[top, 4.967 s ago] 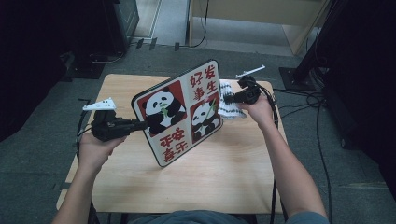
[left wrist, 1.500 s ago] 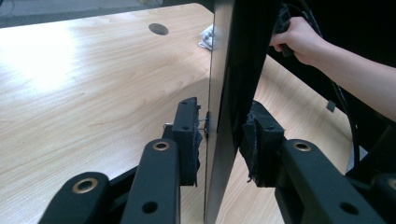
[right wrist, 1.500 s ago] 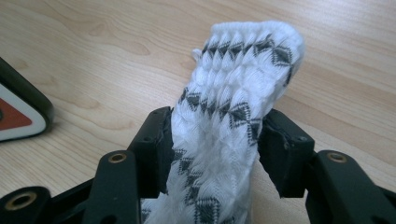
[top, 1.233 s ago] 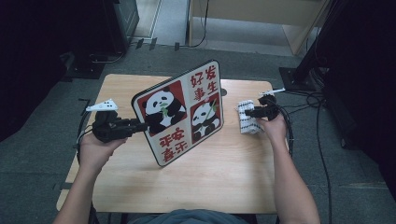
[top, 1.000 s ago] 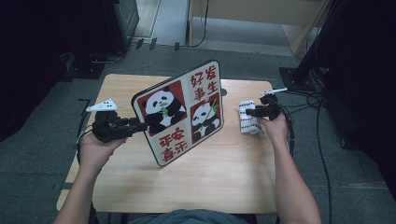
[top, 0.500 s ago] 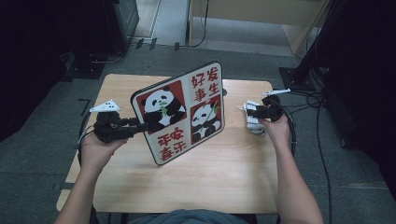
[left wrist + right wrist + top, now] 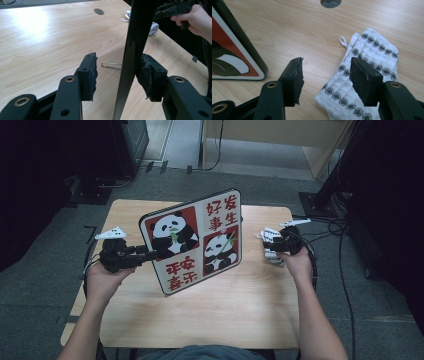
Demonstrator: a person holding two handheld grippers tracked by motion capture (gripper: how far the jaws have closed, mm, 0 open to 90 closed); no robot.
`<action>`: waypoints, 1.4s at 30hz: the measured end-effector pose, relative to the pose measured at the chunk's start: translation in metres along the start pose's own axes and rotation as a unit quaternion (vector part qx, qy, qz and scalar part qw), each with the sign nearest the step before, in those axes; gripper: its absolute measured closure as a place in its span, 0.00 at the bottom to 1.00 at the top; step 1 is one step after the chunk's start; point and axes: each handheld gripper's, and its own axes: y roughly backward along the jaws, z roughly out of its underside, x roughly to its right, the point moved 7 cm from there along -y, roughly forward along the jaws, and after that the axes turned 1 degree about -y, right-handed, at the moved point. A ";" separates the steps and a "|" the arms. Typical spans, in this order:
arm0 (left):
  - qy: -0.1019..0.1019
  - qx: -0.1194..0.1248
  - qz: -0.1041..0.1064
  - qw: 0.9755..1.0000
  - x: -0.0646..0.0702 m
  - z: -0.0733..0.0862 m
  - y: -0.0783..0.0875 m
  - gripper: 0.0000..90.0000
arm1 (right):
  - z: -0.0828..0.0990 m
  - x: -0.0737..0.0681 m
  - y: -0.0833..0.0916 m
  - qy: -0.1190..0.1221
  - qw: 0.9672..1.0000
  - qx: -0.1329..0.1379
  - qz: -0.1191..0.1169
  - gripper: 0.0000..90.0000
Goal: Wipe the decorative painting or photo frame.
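A: Since five seconds ago our right gripper (image 7: pixel 278 243) has come away from the board (image 7: pixel 197 240) and set the cloth (image 7: pixel 364 100) down on the surface (image 7: pixel 210 310) at the right; the board itself has barely shifted.

B: And our left gripper (image 7: pixel 117 75)? Its jaws have just been opening. In the left gripper view the board's black edge stands between the pads (image 7: pixel 93 75), with a clear gap on one side; the other pad sits just against it or nearly so. We call that released, not clamped.

A: Then the board stands tilted on its lower edge, leaning on its wire stand (image 7: pixel 111 65), we judge. If that stand is not set firmly, the board could tip flat once we draw the jaws away.

B: Pulling out crooked could also catch the edge on a pad and drag the board over.

A: The right jaws hang open above the cloth, gripping nothing. The cloth lies folded near the board's corner, apart from it.

B: So a falling board could land on the cloth or our right hand (image 7: pixel 295 262).
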 end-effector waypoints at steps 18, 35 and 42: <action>0.000 0.006 -0.015 1.000 -0.018 0.002 -0.007 0.53 | 0.011 -0.016 -0.001 0.016 1.000 -0.011 -0.008 0.51; 0.010 -0.001 -0.026 1.000 -0.035 0.006 -0.015 0.48 | 0.021 -0.015 -0.002 0.014 1.000 -0.015 -0.014 0.51; 0.011 -0.007 -0.030 0.999 -0.037 0.007 -0.018 0.46 | 0.021 -0.014 -0.005 0.012 1.000 -0.015 -0.013 0.51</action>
